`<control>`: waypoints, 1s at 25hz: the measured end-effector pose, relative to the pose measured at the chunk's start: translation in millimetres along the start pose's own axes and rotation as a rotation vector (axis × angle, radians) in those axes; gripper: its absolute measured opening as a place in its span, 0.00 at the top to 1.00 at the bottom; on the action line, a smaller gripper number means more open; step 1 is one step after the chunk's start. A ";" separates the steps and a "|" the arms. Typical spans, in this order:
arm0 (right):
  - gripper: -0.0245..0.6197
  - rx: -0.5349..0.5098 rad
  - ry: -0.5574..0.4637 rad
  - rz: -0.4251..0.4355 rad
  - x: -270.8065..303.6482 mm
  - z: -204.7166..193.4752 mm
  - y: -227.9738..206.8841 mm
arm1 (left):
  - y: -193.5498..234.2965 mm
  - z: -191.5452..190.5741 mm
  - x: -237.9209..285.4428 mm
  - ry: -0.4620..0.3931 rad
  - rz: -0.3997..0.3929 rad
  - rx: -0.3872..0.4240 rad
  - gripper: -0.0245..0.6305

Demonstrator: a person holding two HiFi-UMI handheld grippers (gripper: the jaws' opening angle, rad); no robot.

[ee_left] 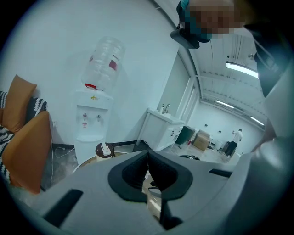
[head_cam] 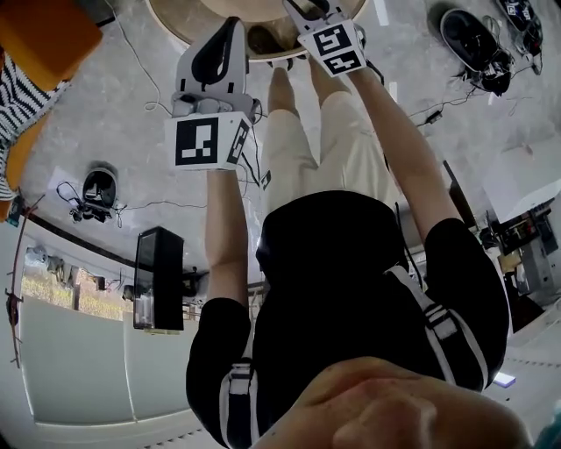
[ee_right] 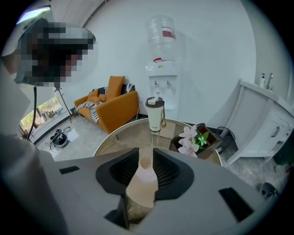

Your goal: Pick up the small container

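The small container [ee_right: 143,181], a pale pink bottle with a narrow neck, sits lengthwise between the black pads of my right gripper [ee_right: 146,158]. The pads press on both its sides and hold it in the air above the round table [ee_right: 120,137]. In the head view the right gripper [head_cam: 308,10] reaches over the table edge [head_cam: 188,22] at the top; the container is hidden there. My left gripper [head_cam: 226,35] is held beside it, lower and to the left. Its pads [ee_left: 138,170] meet with nothing between them.
On the table stand a blender cup [ee_right: 155,114] with a brown lid and a dark box of pink flowers [ee_right: 196,141]. Behind are a water dispenser [ee_right: 163,78], an orange sofa [ee_right: 110,105] and a white cabinet [ee_right: 264,114]. Cables and devices lie on the floor [head_cam: 96,188].
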State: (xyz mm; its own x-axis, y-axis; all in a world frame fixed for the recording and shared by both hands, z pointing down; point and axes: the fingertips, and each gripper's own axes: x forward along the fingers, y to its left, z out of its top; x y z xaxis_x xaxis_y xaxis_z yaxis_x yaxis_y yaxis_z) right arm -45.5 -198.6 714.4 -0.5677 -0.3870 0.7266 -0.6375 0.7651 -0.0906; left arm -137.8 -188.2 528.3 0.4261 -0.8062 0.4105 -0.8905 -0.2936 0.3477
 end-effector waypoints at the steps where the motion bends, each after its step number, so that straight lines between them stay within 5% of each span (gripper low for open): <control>1: 0.83 0.004 0.009 0.002 5.7 -5.3 -0.5 | 1.0 -2.7 1.9 0.005 0.002 -0.002 0.93; 8: 0.68 -0.007 0.048 0.022 47.7 -36.3 -3.1 | 3.6 -26.1 8.5 0.040 -0.002 -0.008 0.93; 25: 0.70 -0.063 0.101 0.004 104.7 -69.5 -7.4 | 7.3 -71.5 23.4 0.094 -0.026 -0.072 0.93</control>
State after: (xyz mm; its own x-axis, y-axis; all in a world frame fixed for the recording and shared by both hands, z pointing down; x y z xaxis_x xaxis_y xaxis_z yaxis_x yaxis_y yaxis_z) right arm -64.0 -209.0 838.5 -0.5126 -0.3326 0.7916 -0.5998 0.7984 -0.0530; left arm -122.9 -172.5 600.7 0.4651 -0.7459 0.4768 -0.8665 -0.2733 0.4177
